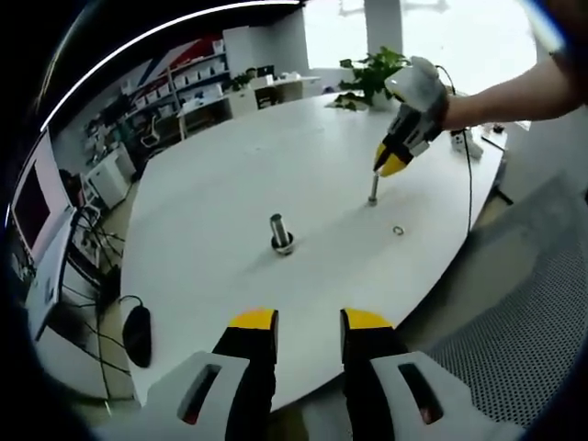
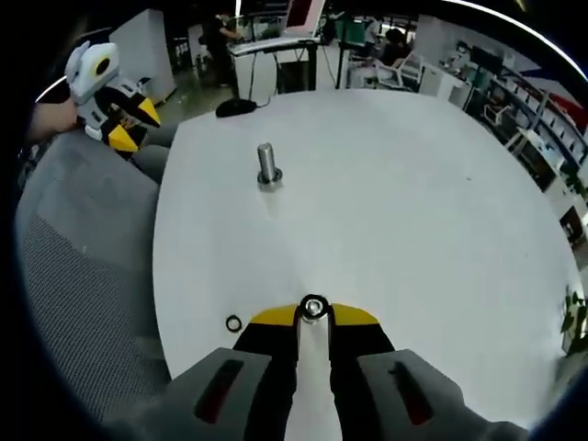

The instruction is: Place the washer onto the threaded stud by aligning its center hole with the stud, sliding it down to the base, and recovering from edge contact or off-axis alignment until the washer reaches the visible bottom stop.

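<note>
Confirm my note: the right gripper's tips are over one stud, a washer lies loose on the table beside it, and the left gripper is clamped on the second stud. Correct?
Not quite. The left gripper is open and holds nothing; the second stud stands free ahead of it, as the left gripper view shows. The right gripper, first stud and loose washer are as noted.

My left view looks across the surface [image 1: 230, 184] from its near edge; my right view looks down closely from the opposite side. Both share the upright stud [image 1: 279, 231].
</note>
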A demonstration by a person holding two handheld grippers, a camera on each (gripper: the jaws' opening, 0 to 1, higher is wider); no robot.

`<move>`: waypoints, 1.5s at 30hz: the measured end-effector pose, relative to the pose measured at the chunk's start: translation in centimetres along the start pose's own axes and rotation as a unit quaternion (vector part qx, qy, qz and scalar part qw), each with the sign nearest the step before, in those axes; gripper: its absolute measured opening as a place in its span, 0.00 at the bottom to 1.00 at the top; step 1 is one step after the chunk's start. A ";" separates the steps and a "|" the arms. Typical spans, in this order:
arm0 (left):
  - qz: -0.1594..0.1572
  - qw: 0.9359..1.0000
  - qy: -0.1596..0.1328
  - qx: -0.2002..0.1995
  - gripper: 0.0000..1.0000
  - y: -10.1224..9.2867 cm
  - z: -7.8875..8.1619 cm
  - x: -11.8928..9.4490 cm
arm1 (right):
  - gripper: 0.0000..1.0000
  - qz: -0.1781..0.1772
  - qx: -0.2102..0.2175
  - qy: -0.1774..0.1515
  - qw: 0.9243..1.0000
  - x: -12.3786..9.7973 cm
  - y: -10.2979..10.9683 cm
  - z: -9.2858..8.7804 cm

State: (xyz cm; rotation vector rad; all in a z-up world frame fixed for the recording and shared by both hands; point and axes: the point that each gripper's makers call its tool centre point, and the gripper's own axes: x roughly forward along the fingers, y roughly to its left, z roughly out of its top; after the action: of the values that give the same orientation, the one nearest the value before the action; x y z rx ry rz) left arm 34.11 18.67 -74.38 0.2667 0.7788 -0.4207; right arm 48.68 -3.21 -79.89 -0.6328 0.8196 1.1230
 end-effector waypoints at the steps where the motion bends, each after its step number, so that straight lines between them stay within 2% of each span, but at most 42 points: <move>1: 0.001 1.000 -0.001 0.000 0.25 0.0 0.0 0.0 | 0.12 0.001 0.000 0.003 1.000 0.1 0.0 0.0; 15: 0.001 1.000 0.001 -0.001 0.25 0.0 0.0 0.0 | 0.12 0.002 -0.012 0.019 1.000 0.6 0.0 -0.6; 27: 0.000 1.000 0.007 0.003 0.25 -0.1 -0.2 0.1 | 0.12 0.007 -0.006 0.028 1.000 1.5 -0.2 -1.0; 36: 0.001 1.000 0.009 0.002 0.25 0.0 -0.3 0.1 | 0.13 0.012 0.007 0.047 0.999 3.5 -0.6 -2.4; 45: 0.005 1.000 0.011 -0.001 0.25 0.2 -0.4 0.0 | 0.13 0.013 0.019 0.064 0.998 4.4 -0.5 -3.7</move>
State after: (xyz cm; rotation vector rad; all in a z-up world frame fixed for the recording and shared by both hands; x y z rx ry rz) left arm 33.93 18.97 -74.71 0.2735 0.7999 -0.4080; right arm 49.18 -4.02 -85.60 -0.6694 0.9587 1.0955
